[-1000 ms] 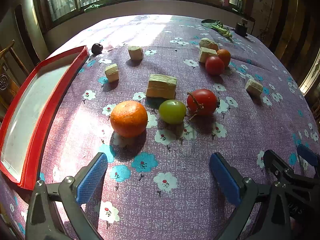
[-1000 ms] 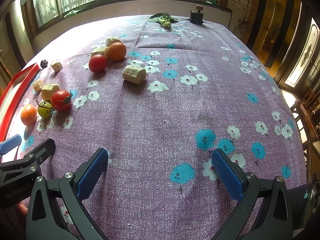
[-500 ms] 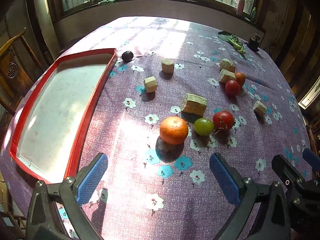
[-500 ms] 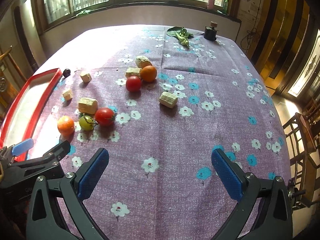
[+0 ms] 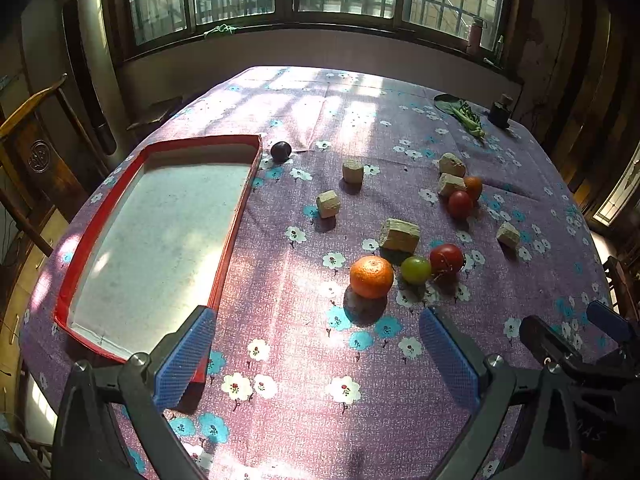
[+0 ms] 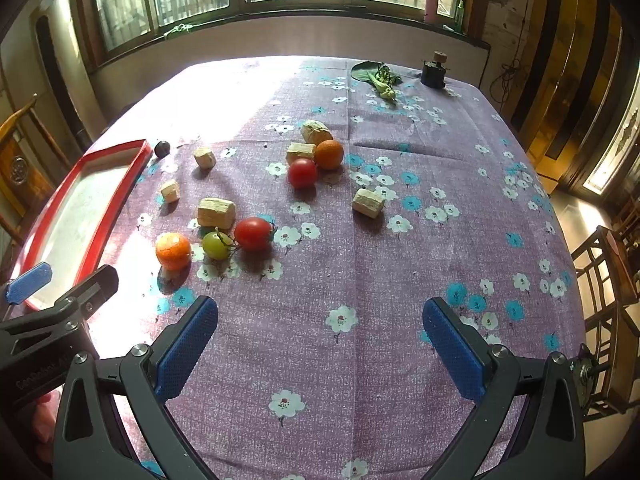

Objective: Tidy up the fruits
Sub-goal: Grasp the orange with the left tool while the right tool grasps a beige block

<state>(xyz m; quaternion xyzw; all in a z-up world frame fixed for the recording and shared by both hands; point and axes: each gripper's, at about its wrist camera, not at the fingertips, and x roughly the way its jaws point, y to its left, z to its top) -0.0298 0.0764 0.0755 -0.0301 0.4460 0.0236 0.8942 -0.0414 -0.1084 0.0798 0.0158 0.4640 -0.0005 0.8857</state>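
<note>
A large orange (image 5: 371,276) (image 6: 173,251), a green tomato (image 5: 416,269) (image 6: 216,245) and a red tomato (image 5: 446,259) (image 6: 253,233) lie in a row on the purple flowered cloth. Farther back lie a second red tomato (image 5: 459,204) (image 6: 302,173) and a small orange (image 5: 473,187) (image 6: 329,154). A dark plum (image 5: 281,151) (image 6: 162,149) sits by the far corner of the red-rimmed tray (image 5: 234,220) (image 6: 120,192), which is empty. My left gripper (image 5: 316,354) is open, high over the near table edge. My right gripper (image 6: 320,344) is open and empty to its right.
Several pale tan blocks, such as the largest one (image 5: 400,235) (image 6: 216,213), lie among the fruit. Leafy greens (image 6: 380,78) and a small dark jar (image 6: 433,70) stand at the far edge. Wooden chairs stand left (image 5: 36,152) and right (image 6: 608,276).
Both grippers have pulled back and risen from the table, so the fruit looks smaller and the whole tray is in view. Both stayed open. Nothing on the table moved.
</note>
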